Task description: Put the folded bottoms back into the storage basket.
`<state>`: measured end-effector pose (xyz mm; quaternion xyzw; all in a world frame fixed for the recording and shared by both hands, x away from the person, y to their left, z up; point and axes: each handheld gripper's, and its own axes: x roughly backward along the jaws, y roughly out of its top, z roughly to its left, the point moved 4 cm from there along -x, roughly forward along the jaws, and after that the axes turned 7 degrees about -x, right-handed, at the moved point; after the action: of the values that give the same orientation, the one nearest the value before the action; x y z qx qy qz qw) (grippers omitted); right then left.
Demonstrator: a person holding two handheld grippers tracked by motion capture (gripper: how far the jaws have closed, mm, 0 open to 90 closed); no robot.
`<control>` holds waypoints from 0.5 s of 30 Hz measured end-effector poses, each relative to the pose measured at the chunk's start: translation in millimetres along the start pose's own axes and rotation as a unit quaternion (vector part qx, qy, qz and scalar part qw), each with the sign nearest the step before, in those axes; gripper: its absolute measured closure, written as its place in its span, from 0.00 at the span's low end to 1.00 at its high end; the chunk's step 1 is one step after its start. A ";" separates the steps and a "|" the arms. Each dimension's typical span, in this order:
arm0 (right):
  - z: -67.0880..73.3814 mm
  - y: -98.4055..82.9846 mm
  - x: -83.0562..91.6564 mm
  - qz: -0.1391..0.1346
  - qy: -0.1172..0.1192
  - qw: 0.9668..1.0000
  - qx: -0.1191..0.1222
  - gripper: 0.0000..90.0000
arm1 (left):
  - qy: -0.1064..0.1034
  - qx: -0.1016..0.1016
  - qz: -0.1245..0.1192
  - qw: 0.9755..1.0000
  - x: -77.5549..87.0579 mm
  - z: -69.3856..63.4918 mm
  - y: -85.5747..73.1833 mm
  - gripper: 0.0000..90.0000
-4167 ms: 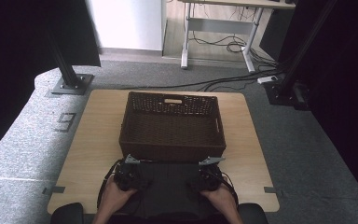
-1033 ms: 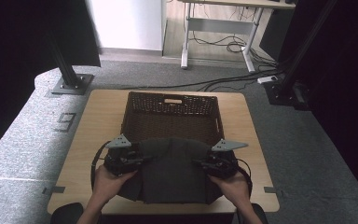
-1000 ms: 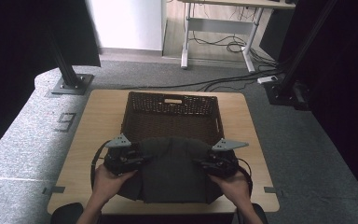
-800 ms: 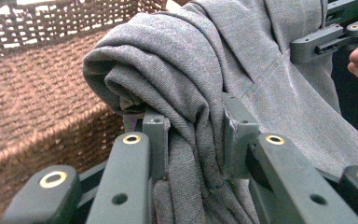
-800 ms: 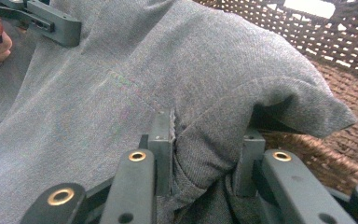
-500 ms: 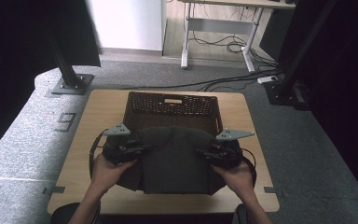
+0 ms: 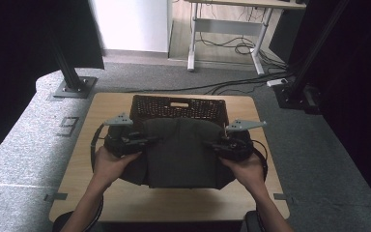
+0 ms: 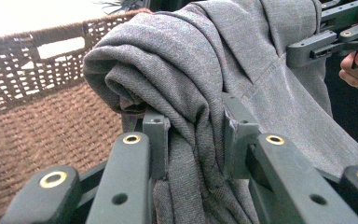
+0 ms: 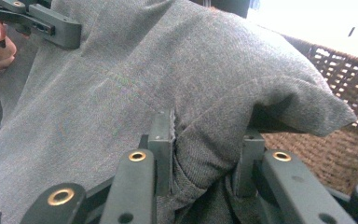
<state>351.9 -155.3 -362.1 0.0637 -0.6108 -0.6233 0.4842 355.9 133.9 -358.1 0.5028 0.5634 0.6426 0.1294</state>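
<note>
Grey cloth [image 7: 181,152]: a fine, slightly heathered weave, folded thick, with stitched seams showing in both gripper views. It hung stretched between your two grippers over the near half of the wooden table [image 7: 265,193], its far edge at the basket's near wall.

Your left gripper [image 7: 147,141] pinched a bunched roll of the cloth [image 8: 191,140]; its black jaws stood at a narrow gap with fabric packed between them. Your right gripper [image 7: 212,143] did the same at the other side, jaws closed onto a thick fold [image 9: 205,154].

Your left hand [image 7: 108,162] and right hand [image 7: 244,166] gripped the handles from below, forearms entering from the near edge, both grippers pointing inward toward each other and roughly level.

The basket [image 7: 174,104] was dark brown, rectangular, tightly woven, with a slot handle in its far wall. The visible part of its woven floor [image 8: 37,135] was bare; the cloth hid the rest.
</note>
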 end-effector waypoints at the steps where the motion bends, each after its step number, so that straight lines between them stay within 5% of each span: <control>1: -0.5 2.7 0.0 -0.001 0.000 1.000 0.001 0.74 | 0.000 0.000 -0.001 1.000 0.6 1.4 3.4 0.75; 15: -12.1 42.9 0.0 -0.018 -0.010 1.000 0.011 0.74 | -0.003 0.002 -0.019 1.000 3.3 20.8 41.0 0.75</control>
<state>382.6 -154.6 -329.8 0.0739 -0.6209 -0.6258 0.4662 387.3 135.1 -324.3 0.4941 0.5735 0.6378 0.1418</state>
